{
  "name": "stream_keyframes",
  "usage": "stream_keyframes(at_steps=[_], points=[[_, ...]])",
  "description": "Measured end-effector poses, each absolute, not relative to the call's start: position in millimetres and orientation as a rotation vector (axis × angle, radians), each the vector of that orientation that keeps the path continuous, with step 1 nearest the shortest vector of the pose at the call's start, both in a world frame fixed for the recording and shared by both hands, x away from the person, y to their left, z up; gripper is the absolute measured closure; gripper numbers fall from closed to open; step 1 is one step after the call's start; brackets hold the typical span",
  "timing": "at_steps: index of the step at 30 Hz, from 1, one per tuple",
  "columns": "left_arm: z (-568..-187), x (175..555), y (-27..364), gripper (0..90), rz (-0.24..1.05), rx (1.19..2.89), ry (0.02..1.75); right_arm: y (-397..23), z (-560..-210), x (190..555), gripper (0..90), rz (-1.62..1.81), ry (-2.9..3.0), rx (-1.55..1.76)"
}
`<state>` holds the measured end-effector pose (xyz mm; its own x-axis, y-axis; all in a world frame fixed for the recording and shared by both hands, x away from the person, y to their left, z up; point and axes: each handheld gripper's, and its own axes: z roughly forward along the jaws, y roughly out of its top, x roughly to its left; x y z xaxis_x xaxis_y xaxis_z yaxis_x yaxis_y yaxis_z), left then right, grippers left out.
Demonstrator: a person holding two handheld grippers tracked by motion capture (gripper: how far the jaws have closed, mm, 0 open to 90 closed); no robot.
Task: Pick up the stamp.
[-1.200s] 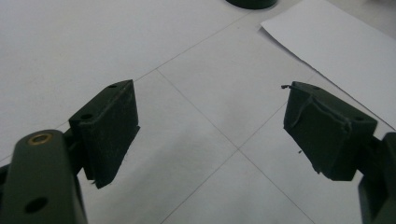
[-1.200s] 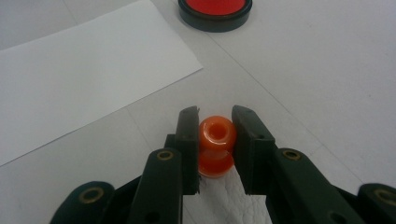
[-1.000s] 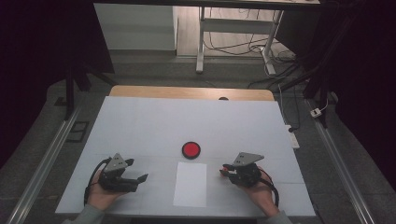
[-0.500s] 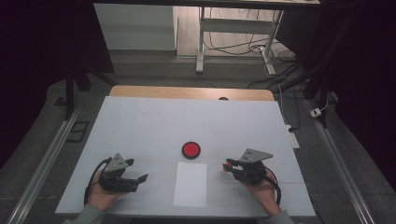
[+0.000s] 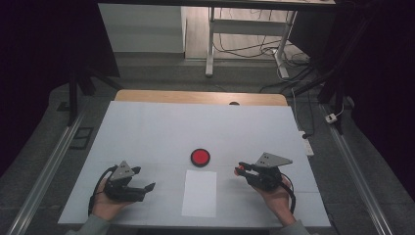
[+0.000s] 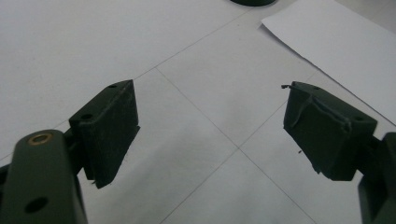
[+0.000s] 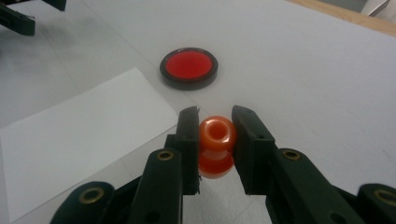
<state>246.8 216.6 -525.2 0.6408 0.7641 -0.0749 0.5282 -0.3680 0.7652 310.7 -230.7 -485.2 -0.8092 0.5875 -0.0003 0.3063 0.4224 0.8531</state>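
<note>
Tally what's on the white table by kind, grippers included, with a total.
Grippers: 2, left gripper open, right gripper shut on the stamp
Orange stamp: 1
Red ink pad: 1
Sheet of white paper: 1
Total: 5

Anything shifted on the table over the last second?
Barely: the right gripper drifted slightly toward the table's right edge, jaws clamped on the orange bead throughout. Left gripper, open, the red disc and the paper sheet stayed put.
</note>
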Motion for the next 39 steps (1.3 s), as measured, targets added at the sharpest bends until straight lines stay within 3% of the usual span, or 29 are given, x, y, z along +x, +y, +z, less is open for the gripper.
stream_keyframes(at_steps=[39], points=[[-526.0,249.8,218.2,17.0,0.359,2.04,1.019,-205.9,-456.5,315.1,72.0,1.484,2.305,0.748]])
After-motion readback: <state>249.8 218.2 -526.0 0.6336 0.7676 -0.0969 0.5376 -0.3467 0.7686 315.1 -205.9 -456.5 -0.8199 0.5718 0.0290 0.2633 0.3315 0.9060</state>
